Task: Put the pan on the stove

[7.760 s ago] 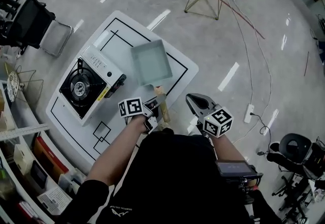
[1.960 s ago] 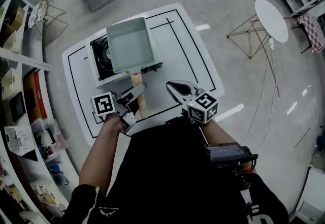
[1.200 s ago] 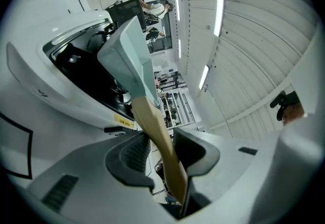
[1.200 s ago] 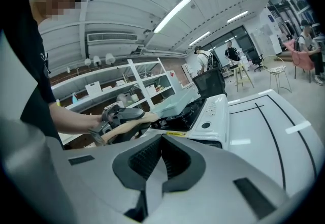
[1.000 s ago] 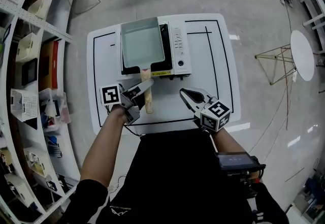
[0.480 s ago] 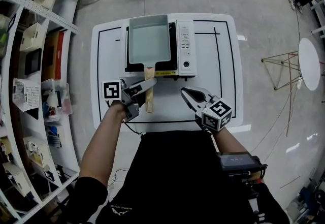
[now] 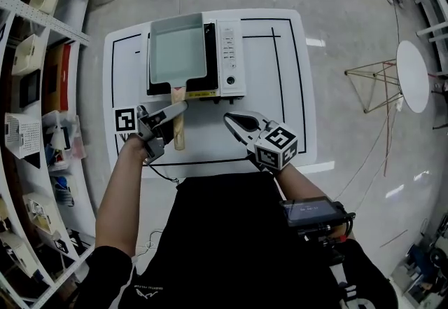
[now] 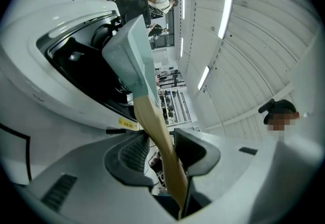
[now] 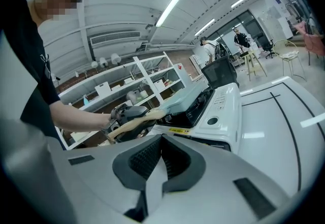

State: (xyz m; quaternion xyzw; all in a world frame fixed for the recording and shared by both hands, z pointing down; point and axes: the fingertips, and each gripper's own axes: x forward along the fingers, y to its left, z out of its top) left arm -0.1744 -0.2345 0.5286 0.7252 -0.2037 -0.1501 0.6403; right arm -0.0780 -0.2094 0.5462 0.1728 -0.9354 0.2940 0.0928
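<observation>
Where the head view looks down on the white table, the pan sits on the stove, its wooden handle sticking out towards the person. The left gripper lies across that handle. The right gripper hangs over bare table beside it, apart from the pan. In the left gripper view the handle runs between the spread jaws. It lies against the right-hand pad, and a slit of background shows at the other pad. In the right gripper view the jaws are pressed together with nothing between them, pointing towards the stove front, and the left gripper shows at the handle off to the left.
</observation>
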